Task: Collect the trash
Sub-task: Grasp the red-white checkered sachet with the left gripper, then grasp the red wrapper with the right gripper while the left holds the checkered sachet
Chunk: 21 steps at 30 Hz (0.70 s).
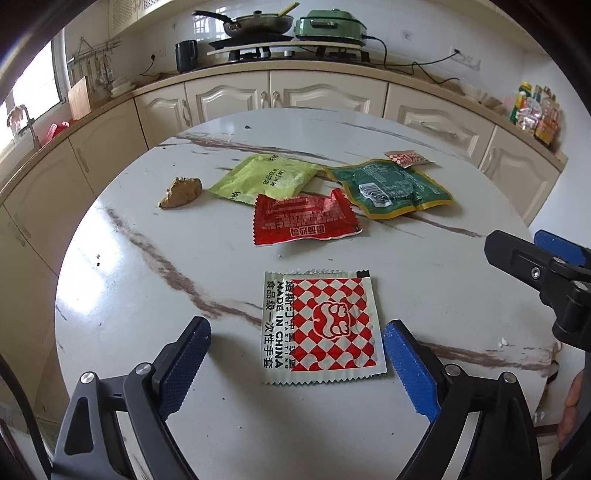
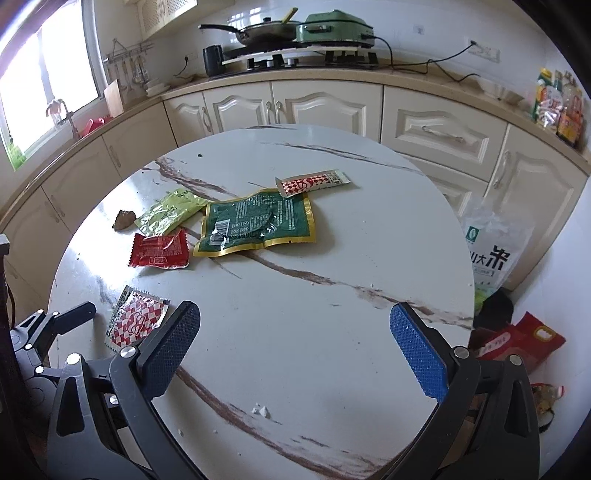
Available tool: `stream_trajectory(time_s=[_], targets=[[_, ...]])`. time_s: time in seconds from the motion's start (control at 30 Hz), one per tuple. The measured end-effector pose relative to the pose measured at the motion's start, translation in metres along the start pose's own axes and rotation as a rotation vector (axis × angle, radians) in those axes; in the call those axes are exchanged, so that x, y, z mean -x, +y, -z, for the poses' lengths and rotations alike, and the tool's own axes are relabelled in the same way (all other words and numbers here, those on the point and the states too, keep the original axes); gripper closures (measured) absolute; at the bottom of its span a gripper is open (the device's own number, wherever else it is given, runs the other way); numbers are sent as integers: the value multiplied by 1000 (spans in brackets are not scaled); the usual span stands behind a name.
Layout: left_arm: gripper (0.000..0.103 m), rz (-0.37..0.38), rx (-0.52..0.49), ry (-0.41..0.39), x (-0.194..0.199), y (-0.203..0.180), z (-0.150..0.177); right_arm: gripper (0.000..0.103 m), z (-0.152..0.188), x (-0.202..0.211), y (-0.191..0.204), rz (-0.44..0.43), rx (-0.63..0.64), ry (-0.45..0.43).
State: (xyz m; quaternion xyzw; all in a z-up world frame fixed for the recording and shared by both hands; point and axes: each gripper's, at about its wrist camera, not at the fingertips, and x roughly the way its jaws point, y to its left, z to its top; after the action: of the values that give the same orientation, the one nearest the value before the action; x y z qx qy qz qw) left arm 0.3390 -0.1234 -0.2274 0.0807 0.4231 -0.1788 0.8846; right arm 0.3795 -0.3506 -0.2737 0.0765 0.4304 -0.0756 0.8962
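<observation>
1. left claw [image 1: 295, 363] stands spread at the bottom of its view, blue pads either side of a red-checkered silver packet [image 1: 320, 326] that lies flat on the surface; neither pad touches it.
2. right claw [image 2: 295, 354] is also spread wide at the bottom of its view, with only bare surface [image 2: 295, 295] between the pads. white crumbs [image 2: 260, 410] lie just below centre.
3. in the left view the surface is a round white marble top with brown veins; past the packet lie a red wrapper [image 1: 304, 221], a light green wrapper [image 1: 266, 179], a dark green gold-edged wrapper [image 1: 391, 186] and a small checkered sachet [image 1: 406, 158] touching its far edge.
4. a brown lump [image 1: 181, 192] sits left of the light green wrapper, apart from it.
5. the right claw's black body shows at the right edge of the left view.
6. behind the surface run cream cabinets [image 2: 328, 103] under a countertop, with a pan [image 2: 266, 31] on the hob and a green appliance [image 2: 334, 27] beside it, top centre.
7. a window [image 2: 44, 85] fills the upper left of the right view; a rice bag [image 2: 495, 247] and a red bag [image 2: 517, 341] rest on the floor at right.
</observation>
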Motion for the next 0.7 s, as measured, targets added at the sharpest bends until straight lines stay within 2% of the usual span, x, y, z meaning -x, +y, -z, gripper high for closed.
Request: stream_trajectory(time_s=[0.07,0.2,0.27,0.37,0.63,0.67,0.7], targets=[[17,6,-9,-14,-4,1,-5,0,-4,-2,3,-3,9,-6],[43,8,-5,-55,0,8,3,0,-10,-9,12,-12,23,-3],[43,18,-13,-56,1,12,8,0,-12,-12,18,-19,38,1],[58,18,-7,-65,13,15,23,0,-16,-16,28,-26,59,2],[63,55,-4,-79,30,43,35,0,-27,-36,69,-78,157,25],[68,61,3,-88,34,47,36,0,-28,-38,74,-87,172,27],[79,63,13,-91,37,53,38,0,-29,-41,80,-94,183,30]])
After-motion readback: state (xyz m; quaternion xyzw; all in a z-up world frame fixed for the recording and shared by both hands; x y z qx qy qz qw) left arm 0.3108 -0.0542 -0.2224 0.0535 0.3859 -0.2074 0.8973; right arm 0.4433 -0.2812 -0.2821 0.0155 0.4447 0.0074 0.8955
